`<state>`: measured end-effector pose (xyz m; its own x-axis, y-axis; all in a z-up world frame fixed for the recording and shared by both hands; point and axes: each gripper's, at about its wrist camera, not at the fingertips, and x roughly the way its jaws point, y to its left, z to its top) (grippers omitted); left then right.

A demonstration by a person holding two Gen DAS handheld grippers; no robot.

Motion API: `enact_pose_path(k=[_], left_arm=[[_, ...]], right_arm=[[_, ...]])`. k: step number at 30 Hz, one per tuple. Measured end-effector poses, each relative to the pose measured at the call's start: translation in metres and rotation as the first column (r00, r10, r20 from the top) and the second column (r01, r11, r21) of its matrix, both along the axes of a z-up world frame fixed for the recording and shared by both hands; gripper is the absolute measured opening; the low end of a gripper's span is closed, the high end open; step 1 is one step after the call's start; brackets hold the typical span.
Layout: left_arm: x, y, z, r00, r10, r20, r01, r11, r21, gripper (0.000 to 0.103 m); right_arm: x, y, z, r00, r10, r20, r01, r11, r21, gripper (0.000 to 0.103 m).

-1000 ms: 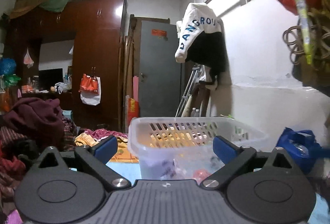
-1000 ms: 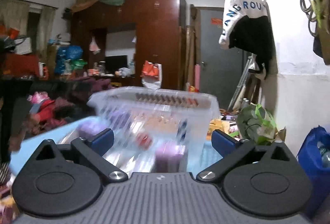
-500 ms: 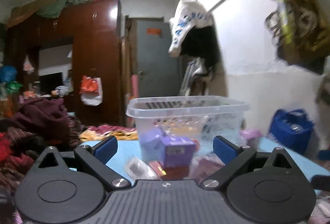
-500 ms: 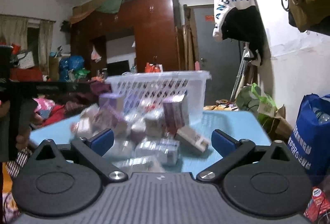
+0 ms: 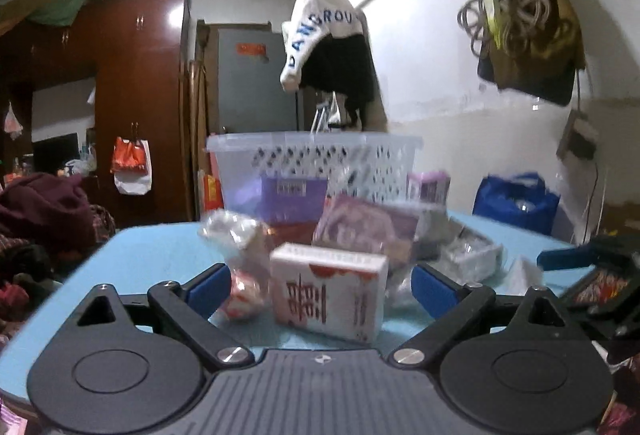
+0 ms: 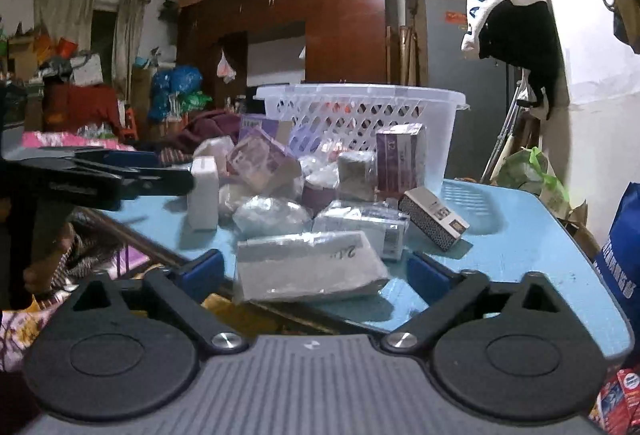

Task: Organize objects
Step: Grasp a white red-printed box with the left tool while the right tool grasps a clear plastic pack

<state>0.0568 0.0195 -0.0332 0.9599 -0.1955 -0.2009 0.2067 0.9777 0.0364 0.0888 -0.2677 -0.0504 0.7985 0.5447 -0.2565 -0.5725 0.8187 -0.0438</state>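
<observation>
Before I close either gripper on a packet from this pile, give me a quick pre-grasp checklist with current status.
1. Left gripper open: ok, fingers spread wide.
2. Left target lined up: ok, the white box with red print stands between its fingers.
3. Right gripper open: ok.
4. Right target lined up: ok, the clear-wrapped packet lies between its fingers at the table edge.
5. Basket upright behind the pile: ok; room inside: cannot tell.
6. Grippers apart: ok, though the left one reaches close to the pile's left side in the right wrist view.
</observation>
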Motion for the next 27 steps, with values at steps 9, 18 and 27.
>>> enact_pose_path(k=[9, 18, 27], left_arm=[[0.024, -0.004, -0.008, 1.0, -0.002, 0.032, 0.001, 0.999, 0.043, 0.096], [0.021, -0.012, -0.009, 1.0, -0.004, 0.017, 0.002, 0.992, 0.126, 0.087], [0.002, -0.006, -0.013, 0.998, -0.036, 0.055, 0.031, 0.995, 0.099, 0.076]], right_arm=[[-0.001, 0.0, -0.005, 1.0, 0.003, 0.0, -0.003, 1.0, 0.001, 0.086], [-0.004, -0.002, -0.005, 1.0, 0.01, -0.005, -0.01, 1.0, 0.004, 0.086], [-0.005, -0.002, -0.005, 1.0, 0.01, -0.006, -0.01, 1.0, 0.006, 0.085]])
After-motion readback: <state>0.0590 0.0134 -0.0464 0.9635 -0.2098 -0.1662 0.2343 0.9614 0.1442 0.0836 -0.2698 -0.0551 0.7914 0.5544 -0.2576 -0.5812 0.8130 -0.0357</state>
